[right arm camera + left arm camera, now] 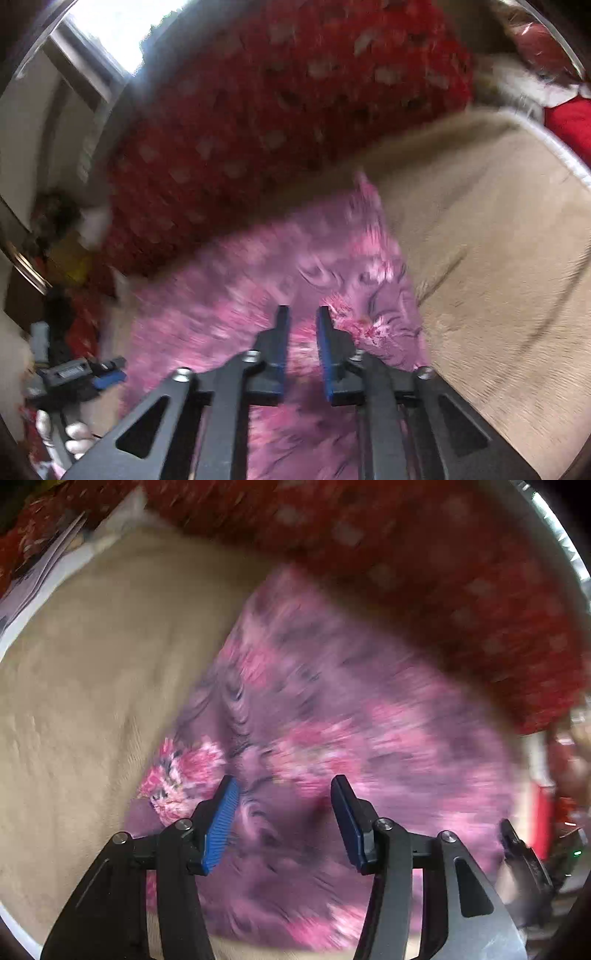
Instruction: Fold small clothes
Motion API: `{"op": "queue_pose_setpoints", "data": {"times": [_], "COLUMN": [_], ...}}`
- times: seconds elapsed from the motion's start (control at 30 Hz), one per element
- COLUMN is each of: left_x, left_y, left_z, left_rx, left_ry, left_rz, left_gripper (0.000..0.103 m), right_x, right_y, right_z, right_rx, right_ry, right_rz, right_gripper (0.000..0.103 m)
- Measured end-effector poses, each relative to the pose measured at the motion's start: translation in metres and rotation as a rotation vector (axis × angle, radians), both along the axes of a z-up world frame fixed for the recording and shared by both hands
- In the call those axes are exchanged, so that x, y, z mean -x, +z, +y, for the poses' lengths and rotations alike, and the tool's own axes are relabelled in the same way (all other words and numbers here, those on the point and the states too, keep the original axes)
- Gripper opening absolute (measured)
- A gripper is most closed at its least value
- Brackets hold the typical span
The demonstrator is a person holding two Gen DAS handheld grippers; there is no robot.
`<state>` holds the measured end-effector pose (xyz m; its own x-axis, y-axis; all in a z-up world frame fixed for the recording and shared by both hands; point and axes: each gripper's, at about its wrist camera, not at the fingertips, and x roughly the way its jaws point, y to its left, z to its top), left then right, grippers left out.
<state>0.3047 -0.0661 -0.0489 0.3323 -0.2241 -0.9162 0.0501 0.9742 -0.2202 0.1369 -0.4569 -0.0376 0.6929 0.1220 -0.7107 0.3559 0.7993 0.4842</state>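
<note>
Both tools hover over the purple floral garment [332, 709]; the left gripper [284, 805] gapes wide with nothing between its blue pads [221, 823]; the right gripper [301, 332] stands narrowly parted, also empty, though blur hides any contact; the garment lies spread on the beige blanket [92, 683] beneath and ahead; beyond it rises a red dotted cushion [277, 103]; seemingly between folds, next needing a grip on an edge.

Bare beige blanket [92, 686] beside purple garment [332, 720]; red spotted bedding [424, 554] walls far side.
</note>
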Motion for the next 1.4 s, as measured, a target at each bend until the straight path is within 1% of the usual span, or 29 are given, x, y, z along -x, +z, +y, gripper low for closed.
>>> {"op": "queue_pose_setpoints", "data": {"times": [0.03,0.07,0.13,0.17,0.2,0.23,0.27,0.33,0.4,0.43,0.47,0.5,0.57,0.6,0.63,0.67,0.7,0.73,0.77,0.83,0.9,0.97,1.03,1.07,1.1,1.13,1.17,1.27,1.4], "left_x": [0.0,0.002,-0.002,-0.007,-0.011,-0.015,-0.019,-0.025,-0.035,-0.04,-0.042,-0.043,-0.043,-0.043,-0.043,-0.042,-0.04,-0.039,-0.038,-0.039,-0.036,-0.04,-0.039,-0.039,-0.039,-0.037,-0.037,-0.035,-0.034], "left_y": [-0.005,0.0,0.01,0.016,0.024,0.029,0.03,0.024,0.009,0.0,-0.003,-0.005,-0.011,-0.016,-0.02,-0.02,-0.019,-0.016,-0.012,-0.003,0.004,0.003,-0.002,-0.005,-0.006,-0.005,-0.005,-0.005,-0.006], "left_z": [-0.002,-0.004,-0.007,-0.007,-0.004,-0.003,0.0,0.005,0.007,0.007,0.002,0.001,-0.003,-0.006,-0.009,-0.013,-0.019,-0.021,-0.022,-0.016,-0.01,-0.009,-0.013,-0.015,-0.017,-0.017,-0.018,-0.016,-0.015], "left_rx": [-0.015,-0.03,-0.028,0.013,0.071,0.095,0.106,0.138,0.169,0.165,0.156,0.13,0.047,0.013,-0.014,-0.049,-0.084,-0.107,-0.117,-0.073,0.009,0.037,-0.002,-0.024,-0.036,-0.039,-0.041,-0.03,-0.022], "left_ry": [-0.006,-0.014,-0.024,-0.017,-0.001,0.011,0.021,0.032,0.025,0.019,0.013,0.009,0.02,0.016,0.007,-0.003,-0.013,-0.02,-0.028,-0.025,-0.035,-0.043,-0.042,-0.046,-0.052,-0.052,-0.054,-0.055,-0.054], "left_rz": [-0.029,-0.073,-0.087,-0.09,-0.107,-0.121,-0.132,-0.13,-0.1,-0.079,-0.087,-0.115,-0.158,-0.17,-0.191,-0.221,-0.239,-0.247,-0.241,-0.213,-0.192,-0.166,-0.158,-0.158,-0.165,-0.168,-0.169,-0.165,-0.16], "left_gripper": [0.052,0.053,0.053,0.053,0.053,0.053,0.053,0.053,0.053,0.053,0.053,0.053,0.053,0.055,0.056,0.057,0.057,0.057,0.057,0.057,0.057,0.057,0.057,0.058,0.058,0.058,0.058,0.058,0.058], "right_x": [-0.007,-0.004,-0.007,-0.009,-0.012,-0.016,-0.021,-0.036,-0.053,-0.057,-0.059,-0.06,-0.057,-0.054,-0.053,-0.053,-0.061,-0.058,-0.056,-0.05,-0.038,-0.031,-0.031,-0.04,-0.047,-0.052,-0.046,-0.046,-0.053], "right_y": [-0.013,-0.008,0.006,0.012,0.02,0.025,0.026,0.019,0.003,-0.004,-0.006,-0.003,0.007,0.006,0.002,-0.012,-0.017,-0.014,-0.007,0.012,0.033,0.047,0.042,0.033,0.013,0.0,0.0,0.015,0.036], "right_z": [0.0,-0.001,-0.006,-0.011,-0.019,-0.028,-0.036,-0.053,-0.066,-0.07,-0.07,-0.069,-0.069,-0.073,-0.076,-0.079,-0.081,-0.08,-0.078,-0.065,-0.051,-0.029,-0.01,-0.002,0.005,0.008,0.012,0.02,0.048], "right_rx": [0.001,0.01,-0.009,-0.006,0.007,0.008,0.003,0.021,-0.016,-0.048,-0.071,-0.083,-0.051,-0.029,-0.012,-0.028,-0.051,-0.048,-0.03,0.058,0.107,0.153,0.19,0.201,0.198,0.19,0.219,0.234,0.272], "right_ry": [0.012,0.001,0.009,0.003,-0.024,-0.056,-0.084,-0.155,-0.174,-0.177,-0.168,-0.142,-0.124,-0.131,-0.146,-0.149,-0.144,-0.154,-0.168,-0.206,-0.177,-0.117,-0.065,-0.041,-0.006,0.012,-0.001,-0.014,0.045], "right_rz": [0.052,0.011,-0.011,-0.036,-0.067,-0.082,-0.086,-0.029,0.051,0.063,0.05,0.017,-0.052,-0.062,-0.031,0.042,0.072,0.059,0.056,0.051,-0.043,-0.106,-0.095,-0.063,0.031,0.092,0.054,0.07,-0.003], "right_gripper": [0.015,0.017,0.022,0.022,0.025,0.029,0.04,0.044,0.043,0.043,0.027,0.006,0.007,0.006,0.006,0.006,0.006,0.006,0.01,0.013,0.013,0.017,0.023,0.024,0.025,0.026,0.025,0.027,0.028]}}
